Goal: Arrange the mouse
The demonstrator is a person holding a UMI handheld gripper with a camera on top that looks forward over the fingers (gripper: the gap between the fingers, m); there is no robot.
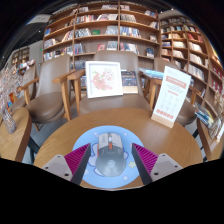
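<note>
The gripper (108, 160) is reaching over a round wooden table (75, 130), its fingers (79, 158) spread apart. A grey mouse (108, 155) is sitting between them on a light blue mouse pad (108, 137), with a gap showing on either side. Just beyond the fingers, two upright signs (104, 78) (171, 96) are standing on the table. Further ahead, bookshelves (100, 27) are lining the wall, and a wooden chair (68, 90) is standing beside the table.
</note>
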